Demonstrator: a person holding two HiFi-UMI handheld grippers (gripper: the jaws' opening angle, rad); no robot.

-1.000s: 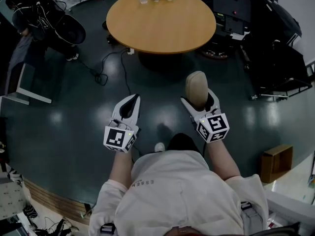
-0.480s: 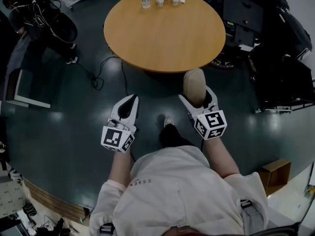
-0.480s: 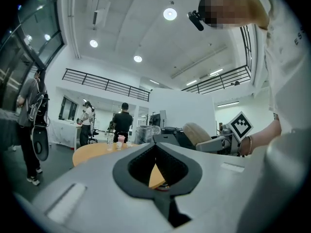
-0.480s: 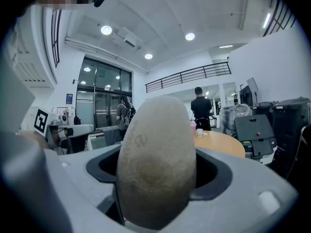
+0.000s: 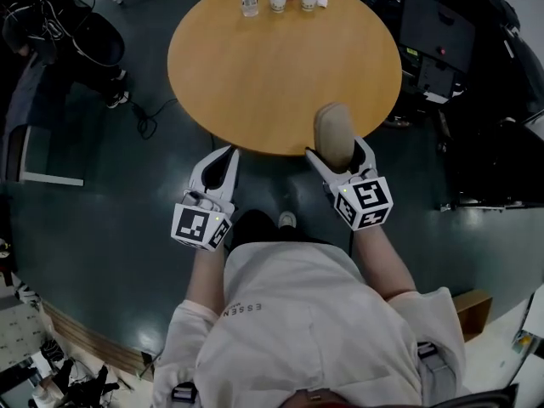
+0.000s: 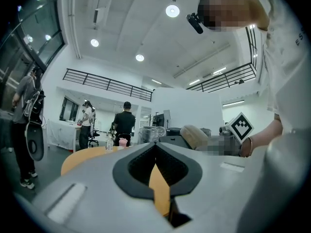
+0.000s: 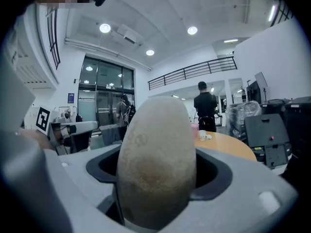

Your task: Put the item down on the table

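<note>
Tan oval potato [image 5: 333,131] clamped in the right claw [image 5: 337,150] at the round orange desk [image 5: 255,66] edge, left claw [image 5: 228,155] closed, empty.

This is a large open lab or office hall, with a high white ceiling set with round recessed lights [image 6: 172,10], a railed mezzanine [image 6: 104,81] and tall glass doors [image 7: 99,101]. On the dark glossy floor [image 5: 102,211] are a round wooden worktop [image 5: 280,83], black screens on stands [image 5: 438,28] and loose cables [image 5: 149,113]. Several people [image 6: 125,123] stand about in the background.
</note>
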